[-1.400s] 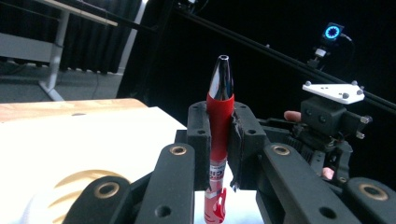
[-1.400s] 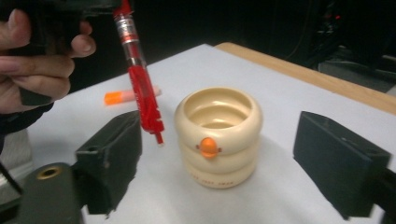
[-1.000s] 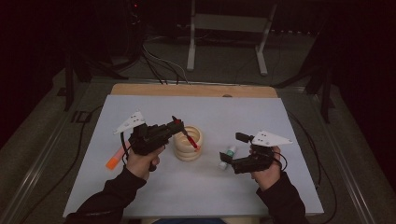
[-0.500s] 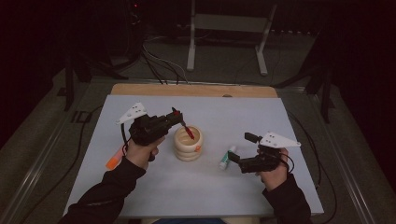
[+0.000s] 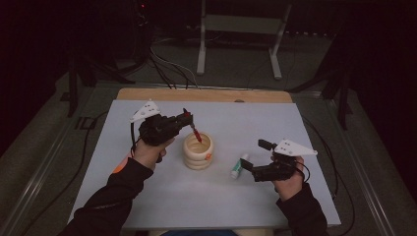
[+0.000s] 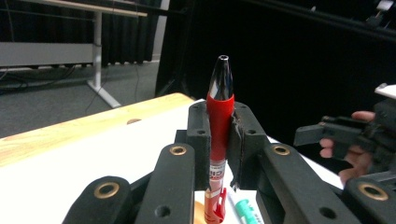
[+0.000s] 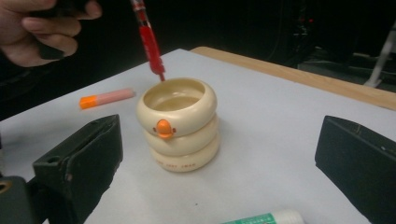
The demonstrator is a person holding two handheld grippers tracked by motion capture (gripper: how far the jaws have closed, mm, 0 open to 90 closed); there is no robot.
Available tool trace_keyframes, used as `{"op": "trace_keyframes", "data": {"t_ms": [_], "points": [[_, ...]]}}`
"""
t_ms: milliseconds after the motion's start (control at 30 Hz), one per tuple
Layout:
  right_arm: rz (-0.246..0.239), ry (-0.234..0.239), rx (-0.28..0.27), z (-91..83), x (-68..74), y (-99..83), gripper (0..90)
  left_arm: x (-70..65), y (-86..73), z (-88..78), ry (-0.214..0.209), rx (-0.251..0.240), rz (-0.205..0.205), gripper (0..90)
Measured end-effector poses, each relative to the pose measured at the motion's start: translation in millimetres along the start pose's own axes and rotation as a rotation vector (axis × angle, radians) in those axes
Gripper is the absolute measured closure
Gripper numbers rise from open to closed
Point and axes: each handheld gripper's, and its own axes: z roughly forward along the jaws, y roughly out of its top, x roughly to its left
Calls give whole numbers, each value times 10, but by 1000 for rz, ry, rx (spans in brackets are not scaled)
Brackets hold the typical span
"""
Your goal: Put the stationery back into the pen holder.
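The left gripper (image 5: 189, 119), clamped on a red pen (image 6: 219, 121) above the duck-faced holder's (image 5: 198, 152) twelve-o'clock rim, risks clipping it; the right gripper (image 5: 250, 167) gapes empty near a green-labelled tube (image 5: 238, 168)

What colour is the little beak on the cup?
Orange. The beak on the cream cup shows best in the right gripper view.
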Motion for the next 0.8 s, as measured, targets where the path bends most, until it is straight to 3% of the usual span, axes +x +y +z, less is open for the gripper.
{"op": "trace_keyframes", "data": {"t_ms": [800], "points": [[10,13,-9,-2,-10,-4,13,49,-389,197,45,65,6,808]]}}
